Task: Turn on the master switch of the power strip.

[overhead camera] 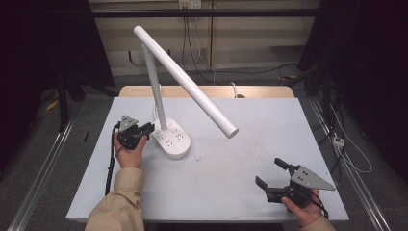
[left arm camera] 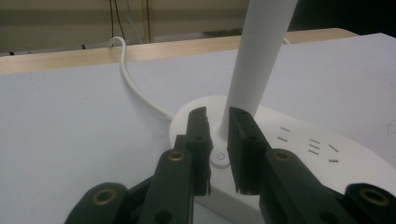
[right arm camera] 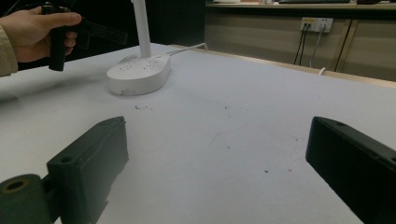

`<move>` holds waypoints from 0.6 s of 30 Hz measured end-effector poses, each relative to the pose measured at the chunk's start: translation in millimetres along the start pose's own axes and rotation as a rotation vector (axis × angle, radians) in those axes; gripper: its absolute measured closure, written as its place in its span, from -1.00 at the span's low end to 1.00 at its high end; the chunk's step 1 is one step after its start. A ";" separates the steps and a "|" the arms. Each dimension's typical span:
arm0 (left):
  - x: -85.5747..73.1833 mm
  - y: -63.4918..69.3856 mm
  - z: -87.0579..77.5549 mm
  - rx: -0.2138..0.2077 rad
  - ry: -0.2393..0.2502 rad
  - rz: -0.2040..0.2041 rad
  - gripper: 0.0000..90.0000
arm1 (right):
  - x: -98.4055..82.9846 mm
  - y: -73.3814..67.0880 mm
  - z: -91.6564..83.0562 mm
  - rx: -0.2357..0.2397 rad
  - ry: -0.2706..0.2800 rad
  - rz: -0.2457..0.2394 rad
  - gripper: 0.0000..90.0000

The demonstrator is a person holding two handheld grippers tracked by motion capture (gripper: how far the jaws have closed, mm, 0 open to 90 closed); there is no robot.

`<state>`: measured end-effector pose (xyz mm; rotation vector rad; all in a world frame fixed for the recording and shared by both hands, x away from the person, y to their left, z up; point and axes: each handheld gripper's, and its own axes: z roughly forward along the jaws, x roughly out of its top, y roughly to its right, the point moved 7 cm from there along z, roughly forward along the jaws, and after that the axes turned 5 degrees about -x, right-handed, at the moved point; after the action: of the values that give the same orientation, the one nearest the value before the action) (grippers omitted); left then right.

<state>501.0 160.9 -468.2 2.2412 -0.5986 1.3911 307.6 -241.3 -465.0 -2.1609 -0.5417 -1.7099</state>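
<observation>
High view: lamp (overhead camera: 169,138) head slants down-right; L gripper (overhead camera: 144,131) jaws narrow over its base, R gripper (overhead camera: 273,174) wide.

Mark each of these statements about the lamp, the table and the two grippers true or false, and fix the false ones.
1. The left gripper hovers at the power button on the lamp base. True.
2. The right gripper grips the lamp head. False: it is open, apart from the lamp, above the table.
3. The lamp's white cable runs toward the table's far edge. True.
4. The lamp lies on its side. False: its post stands upright on the base.
</observation>
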 end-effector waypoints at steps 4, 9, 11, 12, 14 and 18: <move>-1.2 0.2 2.0 0.001 -0.008 0.004 0.80 | 0.1 -0.1 0.0 0.000 0.000 0.000 -0.88; -2.1 -1.0 2.6 0.005 -0.014 0.005 0.83 | 0.2 0.1 -0.3 -0.001 0.001 0.000 -0.88; -1.9 -1.2 2.7 0.007 -0.012 0.002 0.83 | 0.2 0.1 -0.4 -0.001 0.002 0.002 -0.88; -2.1 -1.5 2.6 0.008 -0.016 0.005 0.84 | 0.2 0.2 -0.4 -0.001 0.002 0.002 -0.88; -2.5 -1.2 3.5 0.011 -0.022 0.002 0.86 | 0.1 0.2 -0.4 0.000 0.001 0.001 -0.88; -0.8 0.3 5.4 0.008 -0.034 0.016 0.88 | 0.5 0.4 -0.5 -0.002 0.002 0.003 -0.88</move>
<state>504.4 157.7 -471.2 2.2755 -0.6244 1.3682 307.5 -241.8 -464.5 -2.1601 -0.5357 -1.7112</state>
